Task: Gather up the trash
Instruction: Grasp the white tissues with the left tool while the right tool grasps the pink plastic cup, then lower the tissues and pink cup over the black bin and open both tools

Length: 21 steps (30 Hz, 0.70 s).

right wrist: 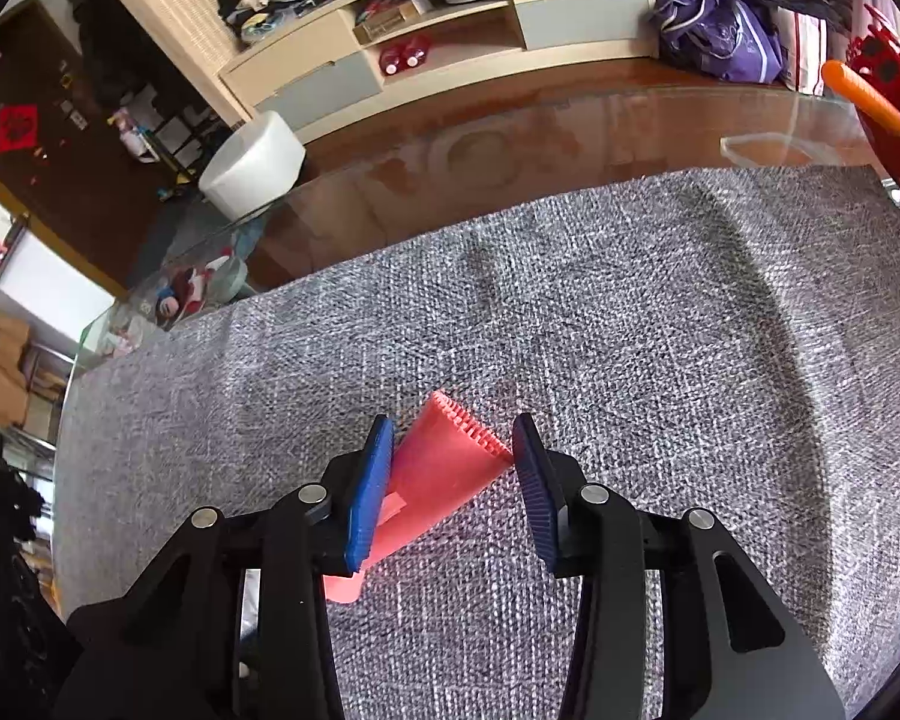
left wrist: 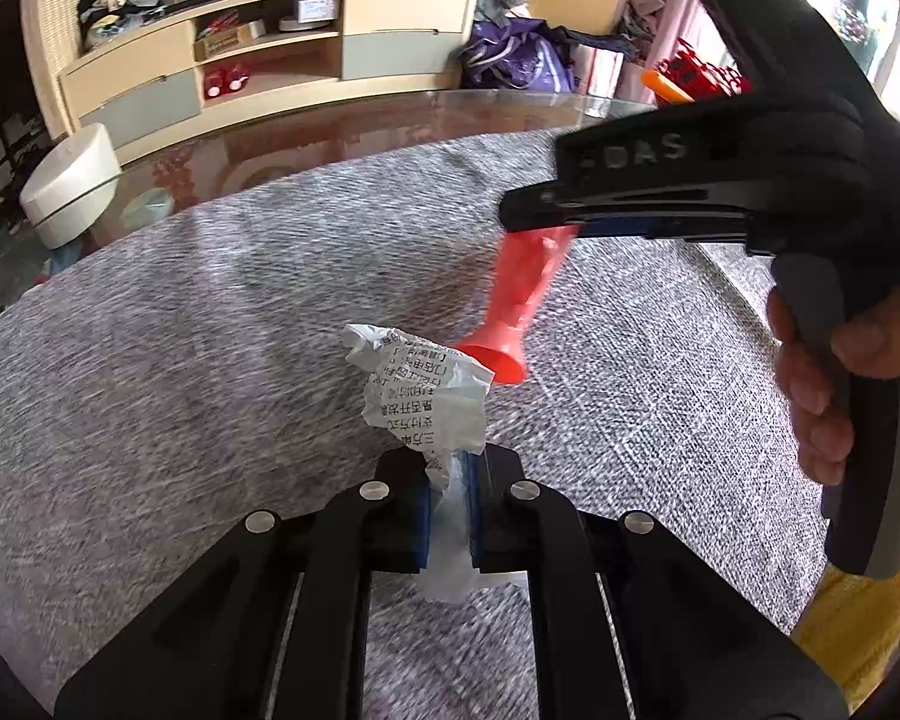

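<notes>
My left gripper (left wrist: 453, 468) is shut on a crumpled white wrapper printed with black text (left wrist: 420, 396), held above the grey cloth (left wrist: 210, 330). My right gripper (right wrist: 453, 450) holds a red plastic dustpan-like scoop (right wrist: 450, 462) between its blue pads (right wrist: 369, 492), the toothed edge pointing forward and the handle hanging below. In the left wrist view the right gripper (left wrist: 540, 228) comes in from the right, and the red scoop (left wrist: 519, 300) hangs down from it just beyond the wrapper.
The grey cloth (right wrist: 630, 330) covers a glass table (right wrist: 570, 120). A red basket with an orange handle (right wrist: 888, 96) stands at the far right edge. Beyond are a white round stool (right wrist: 252, 165), a wooden cabinet (right wrist: 450, 30) and purple bags (right wrist: 714, 30).
</notes>
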Available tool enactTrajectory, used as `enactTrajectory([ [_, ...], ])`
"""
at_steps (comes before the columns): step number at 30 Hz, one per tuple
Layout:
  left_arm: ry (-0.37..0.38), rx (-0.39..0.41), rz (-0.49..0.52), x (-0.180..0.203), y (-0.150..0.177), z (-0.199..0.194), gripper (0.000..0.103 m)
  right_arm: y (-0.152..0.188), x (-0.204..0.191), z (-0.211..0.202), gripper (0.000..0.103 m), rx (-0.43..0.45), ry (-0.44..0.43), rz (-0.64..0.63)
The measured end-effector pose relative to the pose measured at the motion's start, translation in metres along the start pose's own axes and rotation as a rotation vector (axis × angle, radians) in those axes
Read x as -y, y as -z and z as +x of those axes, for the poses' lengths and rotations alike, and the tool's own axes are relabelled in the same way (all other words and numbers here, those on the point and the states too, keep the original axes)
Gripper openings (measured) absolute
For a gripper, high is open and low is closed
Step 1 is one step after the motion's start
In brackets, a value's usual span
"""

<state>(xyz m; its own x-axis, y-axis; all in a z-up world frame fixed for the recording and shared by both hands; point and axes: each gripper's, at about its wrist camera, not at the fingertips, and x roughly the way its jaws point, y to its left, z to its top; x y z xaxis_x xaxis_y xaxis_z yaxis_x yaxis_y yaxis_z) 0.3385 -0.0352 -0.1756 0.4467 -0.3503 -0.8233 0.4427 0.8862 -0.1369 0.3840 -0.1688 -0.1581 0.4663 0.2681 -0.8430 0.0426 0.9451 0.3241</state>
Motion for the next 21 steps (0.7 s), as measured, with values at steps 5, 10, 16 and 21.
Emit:
enactTrajectory([
  [5,-0.030,0.017,-0.016,-0.005,0.002,-0.025,0.007,0.001,-0.001,-0.027,0.040,0.036,-0.006,-0.009],
  [10,-0.059,0.052,-0.023,0.003,0.006,-0.066,0.007,0.011,-0.001,-0.064,0.006,0.067,-0.008,-0.036],
  [16,-0.084,0.095,-0.027,0.023,0.026,-0.112,0.007,0.035,-0.002,-0.098,0.005,0.086,-0.005,-0.077],
  [21,-0.089,0.113,-0.034,0.039,0.047,-0.140,0.007,0.058,-0.002,-0.131,0.005,0.108,-0.013,-0.095],
])
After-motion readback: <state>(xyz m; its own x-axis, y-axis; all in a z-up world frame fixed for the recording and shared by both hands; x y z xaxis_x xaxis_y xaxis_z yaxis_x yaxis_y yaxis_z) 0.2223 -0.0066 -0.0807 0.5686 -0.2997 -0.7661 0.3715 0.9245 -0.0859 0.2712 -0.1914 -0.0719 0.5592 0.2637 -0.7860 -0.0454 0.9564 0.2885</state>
